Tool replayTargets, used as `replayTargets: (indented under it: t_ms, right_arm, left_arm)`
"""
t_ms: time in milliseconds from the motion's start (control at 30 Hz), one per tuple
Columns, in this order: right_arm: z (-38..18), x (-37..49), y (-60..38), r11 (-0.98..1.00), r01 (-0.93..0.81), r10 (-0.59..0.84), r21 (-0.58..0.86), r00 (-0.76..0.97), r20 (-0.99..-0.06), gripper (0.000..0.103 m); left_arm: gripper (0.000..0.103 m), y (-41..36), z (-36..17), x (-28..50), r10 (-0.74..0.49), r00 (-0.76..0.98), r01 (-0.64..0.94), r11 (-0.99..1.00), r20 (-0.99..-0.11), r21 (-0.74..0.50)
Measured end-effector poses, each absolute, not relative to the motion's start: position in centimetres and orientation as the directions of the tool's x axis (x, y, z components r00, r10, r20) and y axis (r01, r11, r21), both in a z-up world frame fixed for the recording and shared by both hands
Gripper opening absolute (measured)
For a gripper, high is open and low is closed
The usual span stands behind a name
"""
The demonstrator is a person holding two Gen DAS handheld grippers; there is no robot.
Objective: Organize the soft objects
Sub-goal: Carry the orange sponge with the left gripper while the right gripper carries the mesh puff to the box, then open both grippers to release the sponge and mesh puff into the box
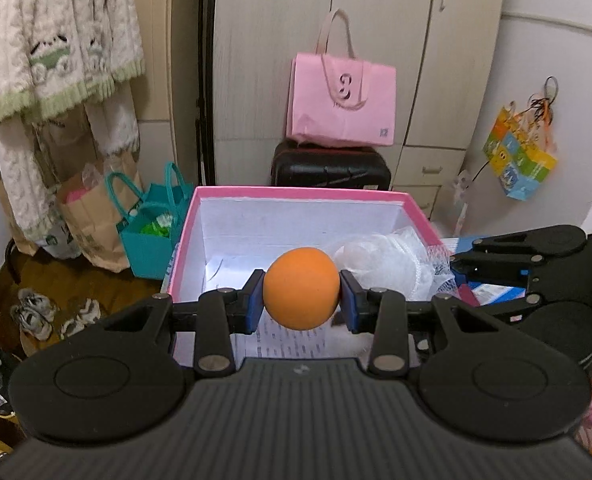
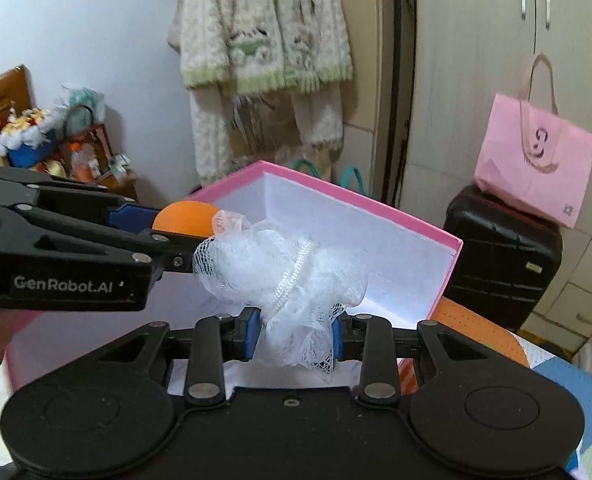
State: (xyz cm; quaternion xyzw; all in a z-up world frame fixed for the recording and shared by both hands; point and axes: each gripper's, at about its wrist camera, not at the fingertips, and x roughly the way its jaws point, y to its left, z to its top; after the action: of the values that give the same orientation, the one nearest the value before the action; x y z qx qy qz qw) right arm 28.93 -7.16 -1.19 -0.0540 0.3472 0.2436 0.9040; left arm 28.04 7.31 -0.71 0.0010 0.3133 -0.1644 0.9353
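Observation:
My left gripper (image 1: 301, 300) is shut on an orange foam ball (image 1: 301, 288) and holds it over the open pink box (image 1: 296, 192) with a white inside. My right gripper (image 2: 296, 336) is shut on a white mesh bath sponge (image 2: 280, 264) and holds it over the same box (image 2: 451, 244). In the left wrist view the sponge (image 1: 391, 260) sits just right of the ball, with the right gripper (image 1: 459, 266) reaching in from the right edge. In the right wrist view the left gripper (image 2: 178, 226) comes in from the left with the ball (image 2: 188, 218) partly hidden behind the sponge.
A black suitcase (image 1: 329, 168) with a pink bag (image 1: 341, 108) on top stands behind the box by the wardrobe. A teal bag (image 1: 152, 224) and paper bags (image 1: 92, 220) sit left on the floor. Knitted clothes (image 1: 56, 48) hang at the left. Printed paper (image 1: 288, 340) lies in the box.

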Motion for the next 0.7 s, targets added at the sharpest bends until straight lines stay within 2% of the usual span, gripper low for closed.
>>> replayTargets:
  t_ms: [167,300,400,433,500,567,700]
  right_arm:
    - [-2.2,31.1,-6.4,0.877,-0.479,0.355,0.025,0.613,-0.706,0.04]
    - [-2.3,31.6,-5.5,0.876,-0.481,0.301,-0.047,0.618,-0.726,0.044]
    - [-2.2,32.0,-5.1,0.875,-0.478,0.281,-0.07,0.621,-0.731,0.053]
    - [-2.1,31.9,-5.2,0.877,-0.475,0.279,-0.07,0.622,-0.732,0.055]
    - [-2.0,31.7,-5.3,0.879,-0.472,0.277,-0.072,0.627,-0.728,0.07]
    - [-1.7,31.2,-5.2,0.879,-0.471,0.278,-0.073,0.631,-0.724,0.076]
    - [-1.3,30.1,-4.9,0.879,-0.47,0.276,-0.083,0.643,-0.715,0.077]
  left_arm:
    - [0.037,6.5,-1.8,30.5,-0.276,0.717,0.305,0.95,-0.64,-0.068]
    - [0.037,6.6,-2.4,31.8,-0.288,0.661,0.296,0.949,-0.693,-0.113]
    - [0.045,6.7,-2.4,31.9,-0.27,0.673,0.276,0.955,-0.689,-0.104]
    - [0.055,6.7,-2.3,32.0,-0.258,0.679,0.273,0.958,-0.688,-0.091]
    - [0.066,6.8,-2.2,31.9,-0.241,0.678,0.264,0.962,-0.694,-0.077]
    - [0.068,7.0,-1.9,31.5,-0.252,0.673,0.274,0.958,-0.695,-0.082]
    - [0.069,7.4,-1.2,30.1,-0.257,0.68,0.29,0.954,-0.687,-0.07]
